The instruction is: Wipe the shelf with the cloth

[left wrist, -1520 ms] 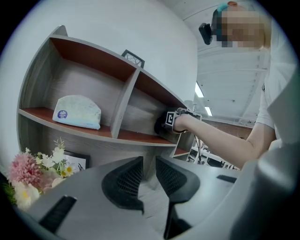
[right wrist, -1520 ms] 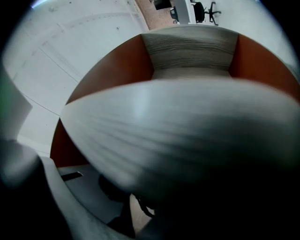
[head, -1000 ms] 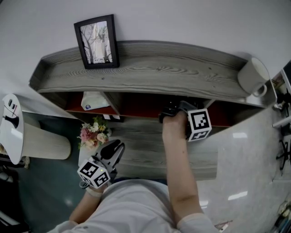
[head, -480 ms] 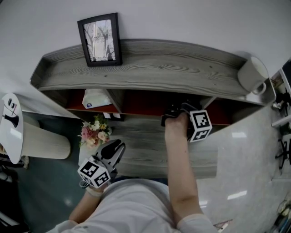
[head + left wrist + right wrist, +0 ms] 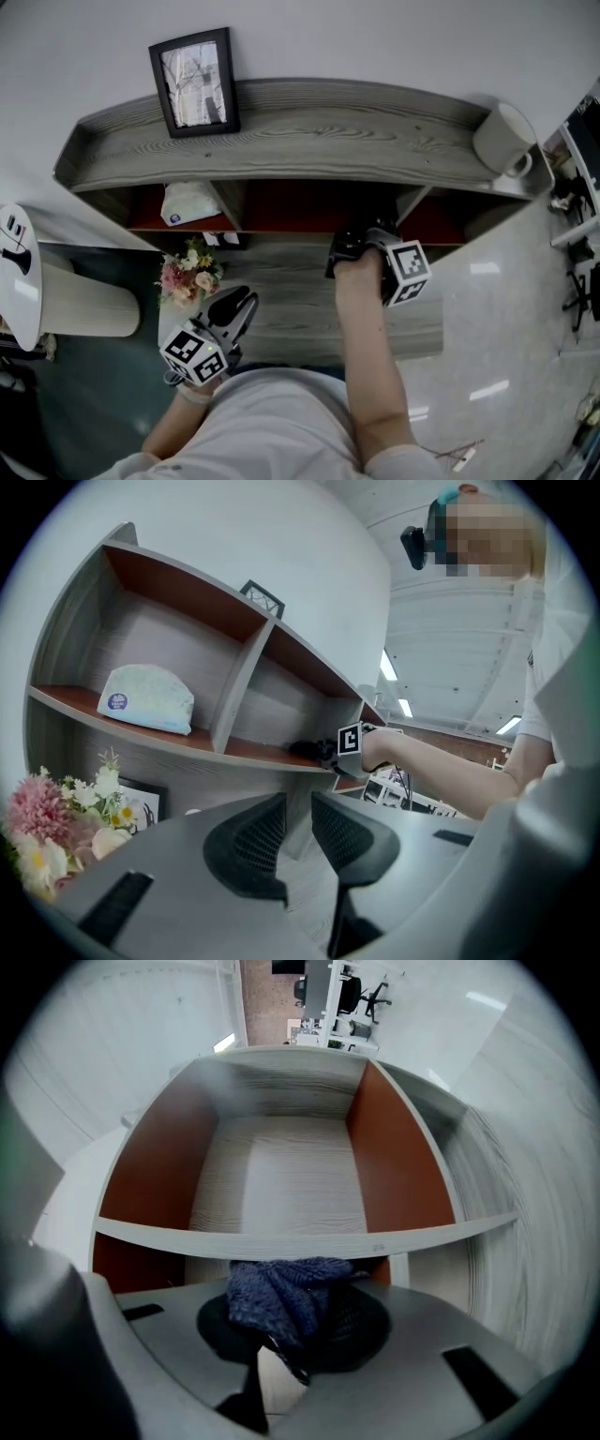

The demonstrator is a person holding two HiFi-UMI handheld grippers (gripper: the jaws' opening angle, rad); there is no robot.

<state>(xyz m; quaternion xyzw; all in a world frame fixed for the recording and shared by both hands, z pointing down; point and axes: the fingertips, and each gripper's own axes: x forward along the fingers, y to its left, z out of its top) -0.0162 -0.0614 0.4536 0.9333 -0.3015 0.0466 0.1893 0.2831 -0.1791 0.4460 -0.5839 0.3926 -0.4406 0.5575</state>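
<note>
The grey wooden shelf unit (image 5: 281, 141) has red-brown side walls inside its compartments. My right gripper (image 5: 352, 246) is at the front of the middle compartment (image 5: 281, 1176) and points into it. It is shut on a dark blue knitted cloth (image 5: 281, 1288), bunched between the fingers just in front of the shelf's front edge (image 5: 309, 1238). In the left gripper view the right gripper (image 5: 314, 752) and its marker cube (image 5: 349, 740) rest at that shelf board. My left gripper (image 5: 234, 309) hangs low beside the person's body. Its jaws stand a narrow gap apart with nothing between them.
A framed picture (image 5: 192, 82) and a white mug (image 5: 502, 139) stand on the top board. A pale tissue pack (image 5: 189, 202) lies in the left compartment. A bunch of flowers (image 5: 186, 277) sits below it. A white rounded object (image 5: 19, 272) stands far left.
My right gripper with the cloth has come lower and slightly nearer, from under the top board to the front edge of the middle compartment. The left gripper has kept still.
</note>
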